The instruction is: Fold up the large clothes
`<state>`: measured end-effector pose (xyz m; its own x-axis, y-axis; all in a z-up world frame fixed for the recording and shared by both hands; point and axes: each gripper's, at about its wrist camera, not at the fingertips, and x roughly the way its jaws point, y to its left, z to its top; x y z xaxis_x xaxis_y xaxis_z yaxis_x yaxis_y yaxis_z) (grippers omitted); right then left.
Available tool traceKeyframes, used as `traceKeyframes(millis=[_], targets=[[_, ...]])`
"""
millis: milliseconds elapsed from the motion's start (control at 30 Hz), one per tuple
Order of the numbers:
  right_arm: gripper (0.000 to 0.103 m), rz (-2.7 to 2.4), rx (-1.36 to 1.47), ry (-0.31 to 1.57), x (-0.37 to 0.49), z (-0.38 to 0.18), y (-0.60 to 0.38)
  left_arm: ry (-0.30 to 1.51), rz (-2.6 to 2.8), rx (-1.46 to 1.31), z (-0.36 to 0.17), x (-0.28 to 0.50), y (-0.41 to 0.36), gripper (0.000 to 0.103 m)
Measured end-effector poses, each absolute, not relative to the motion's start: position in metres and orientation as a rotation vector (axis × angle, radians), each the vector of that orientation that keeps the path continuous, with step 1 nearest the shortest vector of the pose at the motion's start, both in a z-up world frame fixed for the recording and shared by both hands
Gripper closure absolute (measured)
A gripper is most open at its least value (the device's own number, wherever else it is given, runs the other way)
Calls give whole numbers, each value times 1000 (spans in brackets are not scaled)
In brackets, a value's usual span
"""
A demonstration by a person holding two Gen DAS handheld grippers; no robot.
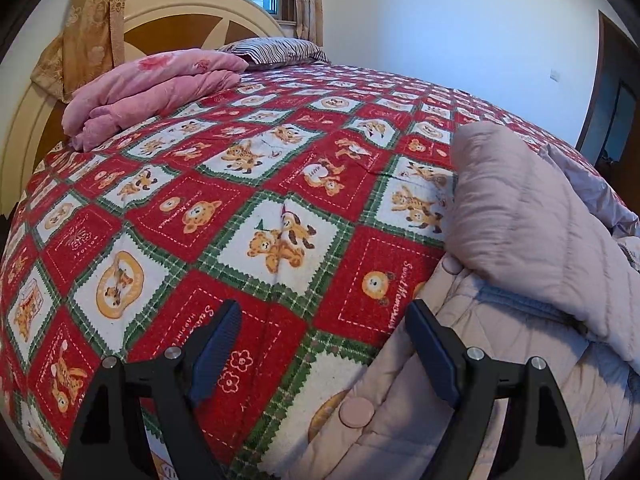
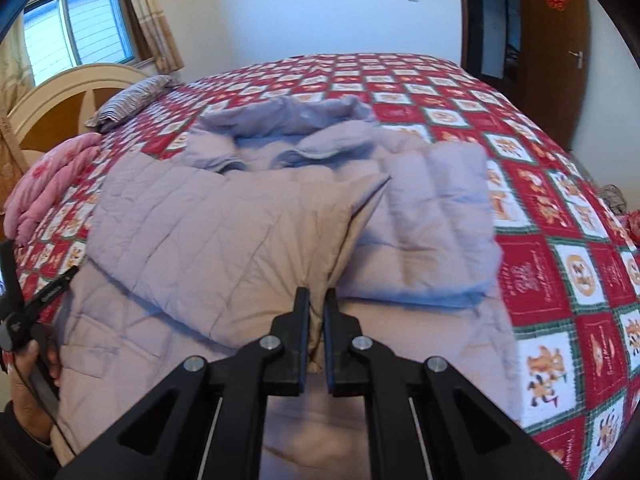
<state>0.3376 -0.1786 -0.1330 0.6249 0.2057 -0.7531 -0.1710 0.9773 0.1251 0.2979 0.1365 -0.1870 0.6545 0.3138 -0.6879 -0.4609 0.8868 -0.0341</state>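
A pale lilac quilted jacket (image 2: 248, 216) lies spread on the bed (image 2: 560, 264), collar toward 12 o'clock in the right wrist view and hem toward 6, so its long axis runs straight away from the right tongs (image 2: 317, 300). Those tongs are pinched narrow on a fold of the jacket's fabric: a sleeve or side panel, drawn across the body from about 10 o'clock, gathers into a crease that ends between the pads. The other sleeve (image 2: 436, 216) lies folded at 1 o'clock, already on the body.

The left tongs (image 1: 324, 320) stand wide with nothing between them, over the patterned bedspread. From them the jacket (image 1: 520, 240) sits at 3 to 4 o'clock, its edge just beside the right-hand finger (image 1: 432, 354).

The right hand is clearly the nearer one and has the cloth. My judgement is that the next fold turns on carrying this gathered panel across or along the jacket's 6-to-12 axis, with the left tongs free to pin or catch the hem.
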Motion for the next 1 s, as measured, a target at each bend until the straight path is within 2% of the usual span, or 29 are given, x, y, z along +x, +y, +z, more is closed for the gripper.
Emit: traceKeyframes(millis=[467, 500, 533, 567, 600, 667, 800, 900, 1000], targets=[[93, 165, 12, 914, 334, -155, -201, 839, 387, -140, -181, 312, 131, 19], [84, 160, 16, 914, 333, -153, -202, 837, 382, -133, -171, 313, 130, 19], [65, 148, 28, 908, 332, -148, -206, 824, 375, -130, -161, 314, 128, 19], [57, 144, 40, 896, 330, -144, -208, 798, 360, -129, -147, 314, 126, 19], [55, 129, 57, 868, 326, -137, -214, 769, 344, -130, -134, 314, 122, 19], [55, 91, 74, 823, 321, -121, -221, 697, 308, -116, -102, 320, 108, 19], [64, 71, 129, 731, 323, -94, -222, 637, 225, -97, -71, 355, 72, 19], [71, 107, 118, 721, 340, -93, -201, 647, 221, -113, -81, 385, 55, 19], [72, 169, 156, 750, 361, -106, -182, 712, 271, -45, -115, 416, 43, 19]])
